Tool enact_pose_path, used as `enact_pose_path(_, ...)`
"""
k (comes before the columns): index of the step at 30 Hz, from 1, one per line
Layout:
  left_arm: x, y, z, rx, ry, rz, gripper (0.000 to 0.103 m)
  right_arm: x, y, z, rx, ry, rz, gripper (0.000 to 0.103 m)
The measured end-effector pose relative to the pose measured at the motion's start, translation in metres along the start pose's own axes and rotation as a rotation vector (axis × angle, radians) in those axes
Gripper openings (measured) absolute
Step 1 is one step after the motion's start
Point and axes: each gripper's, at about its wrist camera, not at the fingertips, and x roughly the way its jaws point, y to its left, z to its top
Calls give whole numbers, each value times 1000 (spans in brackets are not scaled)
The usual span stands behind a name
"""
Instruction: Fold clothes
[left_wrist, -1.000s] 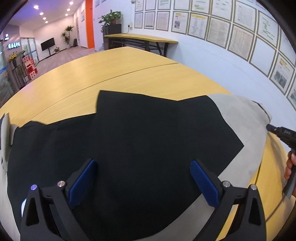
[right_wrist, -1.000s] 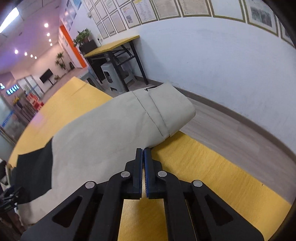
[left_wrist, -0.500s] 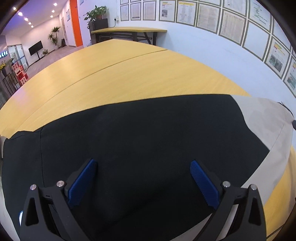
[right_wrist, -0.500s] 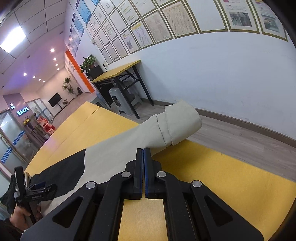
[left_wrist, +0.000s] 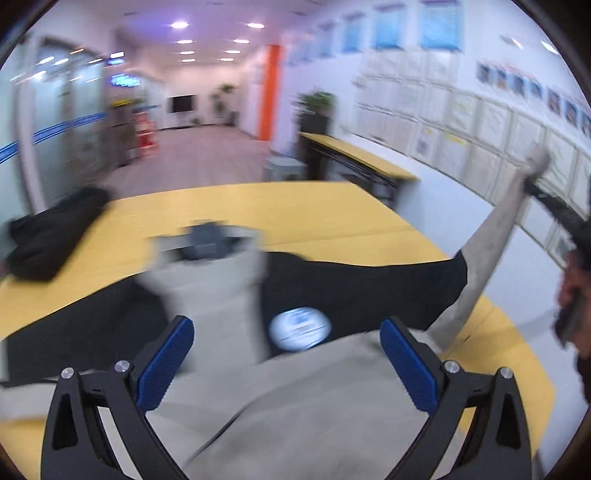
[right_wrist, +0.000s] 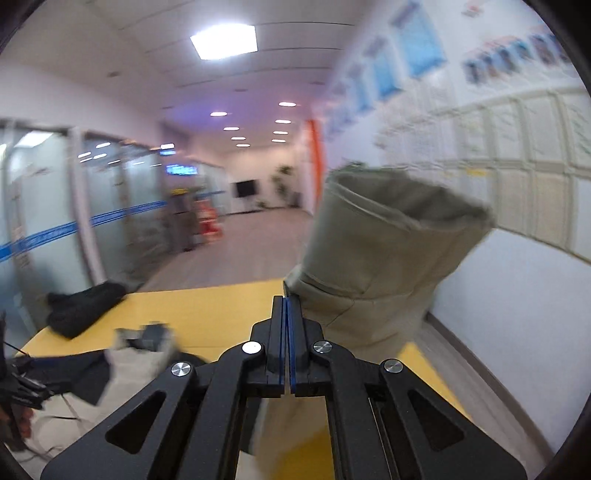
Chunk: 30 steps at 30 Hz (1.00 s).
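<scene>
A black and beige jacket (left_wrist: 354, 291) with a round white logo (left_wrist: 299, 328) lies spread on the yellow table (left_wrist: 295, 210). Its collar end (left_wrist: 210, 243) is blurred. My left gripper (left_wrist: 288, 363) hovers open just above the beige part near me, holding nothing. My right gripper (right_wrist: 287, 302) is shut on the beige sleeve (right_wrist: 384, 254) near the cuff and holds it up in the air. In the left wrist view that sleeve (left_wrist: 495, 236) rises steeply from the table's right side. The jacket body (right_wrist: 136, 365) lies low on the left in the right wrist view.
A second black garment (left_wrist: 55, 232) lies bunched at the table's far left corner, also seen as a dark pile (right_wrist: 85, 306). The table's right edge (left_wrist: 524, 332) drops to the floor beside a white wall (right_wrist: 517, 295). A side table (left_wrist: 362, 158) stands beyond.
The right gripper has lifted the beige sleeve off the table, high into the air. The left gripper has pulled back and tilted up, so collar and logo now show. Both views are motion-blurred.
</scene>
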Motion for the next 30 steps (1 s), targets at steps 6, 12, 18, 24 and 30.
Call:
enact_pose_path(6,-118,101,-26,-83,36,165,103,80,179,-33,-65,113,352,1)
enact_pose_path(12,-153,159,-61,-108,32,137,103,155,318,-128,-172,301,526,0)
enact_pose_path(18,-146,192,-82,-109,42,67,103,174,400,-217,-354,443,574,1)
enact_pose_path(24,-108,193,-74,-31,62,-22,103,178,437,-247,-453,524,583,1)
enact_pose_path(30,-30,173,-36,67,44,-184,103,152,380,-233,-303,559,642,39)
